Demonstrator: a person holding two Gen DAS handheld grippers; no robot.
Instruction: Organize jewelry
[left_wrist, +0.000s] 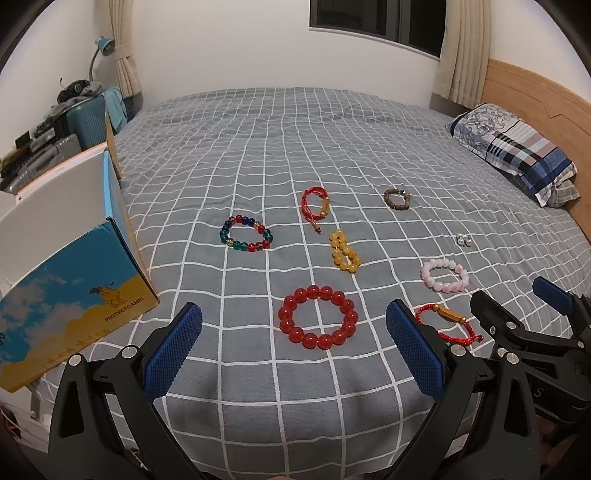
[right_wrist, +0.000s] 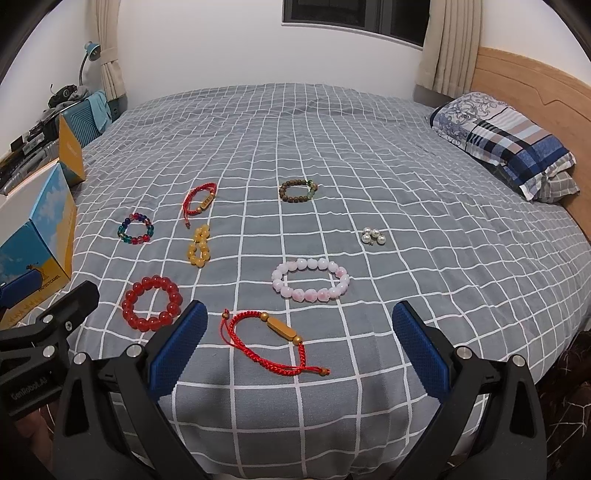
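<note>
Several pieces of jewelry lie on the grey checked bed (left_wrist: 295, 147). A red bead bracelet (left_wrist: 318, 317) lies just ahead of my open, empty left gripper (left_wrist: 295, 347). A red cord bracelet with a gold tube (right_wrist: 273, 341) lies between the fingers of my open, empty right gripper (right_wrist: 299, 343). Beyond are a pink bead bracelet (right_wrist: 310, 279), yellow beads (right_wrist: 199, 245), a multicolour bracelet (right_wrist: 136, 229), a second red cord bracelet (right_wrist: 199, 201), a brown bead bracelet (right_wrist: 298, 190) and pearls (right_wrist: 373, 235). An open blue-and-yellow box (left_wrist: 74, 288) stands at the left.
A patterned pillow (left_wrist: 517, 151) lies at the far right by the wooden headboard (left_wrist: 535, 99). Suitcases and clutter (left_wrist: 66, 122) stand beyond the box at the left. The right gripper shows in the left wrist view (left_wrist: 517, 314) at the right.
</note>
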